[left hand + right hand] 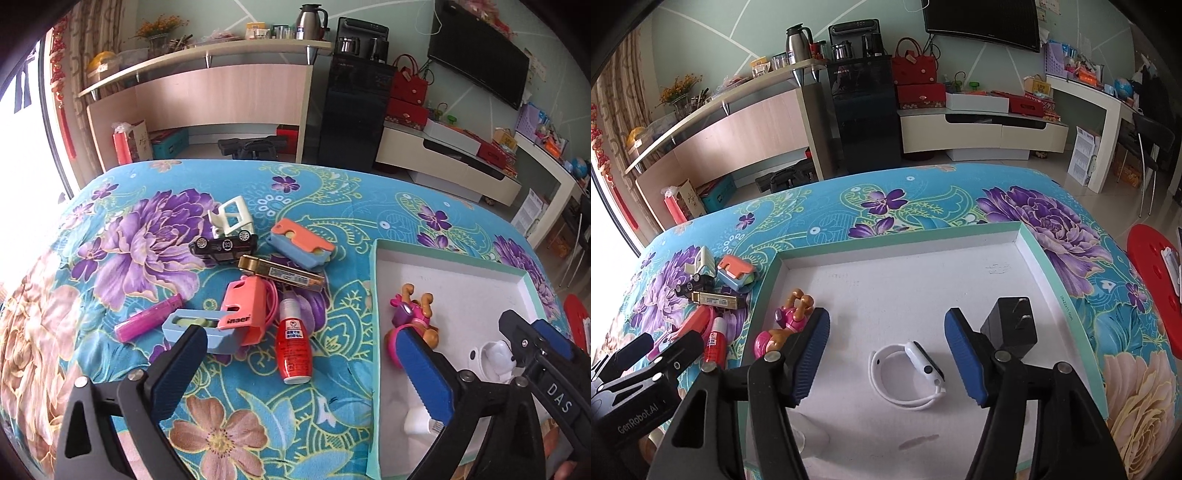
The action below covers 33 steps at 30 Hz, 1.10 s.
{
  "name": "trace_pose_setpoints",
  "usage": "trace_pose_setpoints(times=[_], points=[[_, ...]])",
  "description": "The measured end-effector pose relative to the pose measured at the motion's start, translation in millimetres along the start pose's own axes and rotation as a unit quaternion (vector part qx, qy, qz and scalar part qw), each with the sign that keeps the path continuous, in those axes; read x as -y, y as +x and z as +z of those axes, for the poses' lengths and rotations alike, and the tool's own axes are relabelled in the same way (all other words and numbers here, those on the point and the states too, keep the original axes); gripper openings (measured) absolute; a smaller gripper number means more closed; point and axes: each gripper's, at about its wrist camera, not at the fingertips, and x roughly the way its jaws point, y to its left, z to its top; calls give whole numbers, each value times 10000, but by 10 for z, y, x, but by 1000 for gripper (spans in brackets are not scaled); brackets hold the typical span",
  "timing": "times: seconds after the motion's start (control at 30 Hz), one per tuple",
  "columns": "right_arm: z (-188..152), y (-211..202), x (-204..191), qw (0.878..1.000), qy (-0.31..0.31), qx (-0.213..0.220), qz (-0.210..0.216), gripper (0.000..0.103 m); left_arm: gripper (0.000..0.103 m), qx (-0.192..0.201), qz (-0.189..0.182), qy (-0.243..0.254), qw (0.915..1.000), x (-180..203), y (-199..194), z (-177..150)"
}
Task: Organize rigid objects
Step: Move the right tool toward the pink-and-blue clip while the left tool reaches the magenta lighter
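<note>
your right gripper (886, 356) hangs over the white tray (1027, 236), jaws wide apart and holding nothing, the white smartwatch (912, 371) lying on the tray floor between them. black charger plug (1010, 325) sits just beside the right jaw; a pink toy figure (788, 319) lies by the tray's left wall. your left gripper (303, 363) is also spread open and empty, over the counter's floral cloth near the tray edge. roughly a third done, by my count. left on the cloth: red glue bottle (293, 341), pink marker (147, 322), coral case (245, 308), gold bar (282, 273), black toy car (223, 245), orange-and-blue box (301, 243).
</note>
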Motion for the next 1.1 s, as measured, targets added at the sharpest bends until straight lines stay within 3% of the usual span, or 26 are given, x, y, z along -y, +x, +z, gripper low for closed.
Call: trace_pose_setpoints(times=[0.07,0.23,0.33,0.67,0.9,1.1], points=[[-6,21,-34,10000,-67,-28,2,77,103,-35,82,-44,10000,-38,24,-6],[-11,47,-66,9999,-123,-45,0,80,103,-171,230,-120,9995,-88,97,-30],[-19,81,-73,9999,-140,-96,-23,93,103,-165,315,-191,9992,-123,107,-34],[18,35,-234,9999,-110,76,88,93,103,19,604,-544,9967,-395,32,32],[25,50,-690,9983,-383,177,412,93,103,245,1183,-865,9889,-825,-64,95],[-8,28,-1077,9932,-750,387,797,93,103,305,1376,-1240,9822,-1190,-129,104]])
